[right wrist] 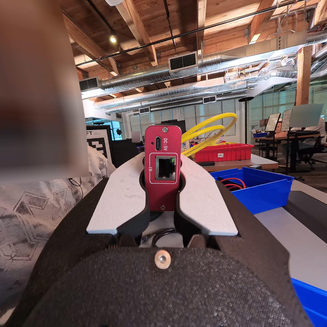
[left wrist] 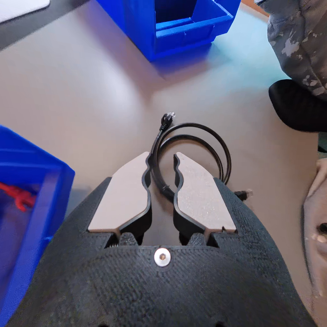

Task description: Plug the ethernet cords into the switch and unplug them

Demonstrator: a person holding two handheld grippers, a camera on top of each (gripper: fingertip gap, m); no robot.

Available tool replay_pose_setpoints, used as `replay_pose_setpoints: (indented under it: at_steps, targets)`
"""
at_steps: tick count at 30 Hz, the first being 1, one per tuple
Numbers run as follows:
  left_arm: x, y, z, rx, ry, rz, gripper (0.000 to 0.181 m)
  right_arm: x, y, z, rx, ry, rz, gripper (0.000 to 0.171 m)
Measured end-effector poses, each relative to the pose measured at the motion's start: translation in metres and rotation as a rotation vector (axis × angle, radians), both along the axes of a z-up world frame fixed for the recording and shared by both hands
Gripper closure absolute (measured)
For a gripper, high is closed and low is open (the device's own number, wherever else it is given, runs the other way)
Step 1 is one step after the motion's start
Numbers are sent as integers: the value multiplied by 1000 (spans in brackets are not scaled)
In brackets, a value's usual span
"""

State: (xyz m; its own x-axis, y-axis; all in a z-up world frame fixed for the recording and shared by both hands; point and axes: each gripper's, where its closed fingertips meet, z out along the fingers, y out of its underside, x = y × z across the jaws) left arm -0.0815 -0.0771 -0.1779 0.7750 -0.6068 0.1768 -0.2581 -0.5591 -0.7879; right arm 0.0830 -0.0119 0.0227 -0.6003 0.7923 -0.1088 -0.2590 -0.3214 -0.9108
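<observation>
The black ethernet cord (left wrist: 192, 150) is coiled in a loop on the pale table (left wrist: 79, 97). Everything here is placed from that loop.

The left gripper (left wrist: 161, 155) is held right over the near side of the loop, pointing down at it. Its jaws are parted, and nothing is squeezed yet. One strand of the cord runs up between the two fingers, close along the inner edge of the left finger (left wrist: 127, 191). The strand's long line runs almost the same way the fingers point. The clear plug (left wrist: 170, 115) at its end is found past the fingertips, on the far side of the loop. A second plug (left wrist: 245, 192) is seen to the right of the loop, beside the right finger.

The red switch (right wrist: 162, 168) is not on the table by the loop. It is gripped tight in the right gripper (right wrist: 162, 166), stood up on end, with an empty port (right wrist: 165, 168) facing the camera.

So the left gripper is the near one to the cord. It is judged that the cord must be grabbed just behind the far plug, so the gripper would need to be slid forward along the strand. A blue bin (left wrist: 177, 30) is seen well beyond the loop.
</observation>
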Motion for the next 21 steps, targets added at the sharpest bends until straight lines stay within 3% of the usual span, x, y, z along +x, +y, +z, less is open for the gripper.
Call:
replay_pose_setpoints:
  at_steps: [12,21]
  targets:
    - [23,40,-32,-23,156,-138,158,3,0,2,-2,7,-2,143]
    - [35,55,-33,-86,194,-267,159,5,8,0,-15,5,-14,143]
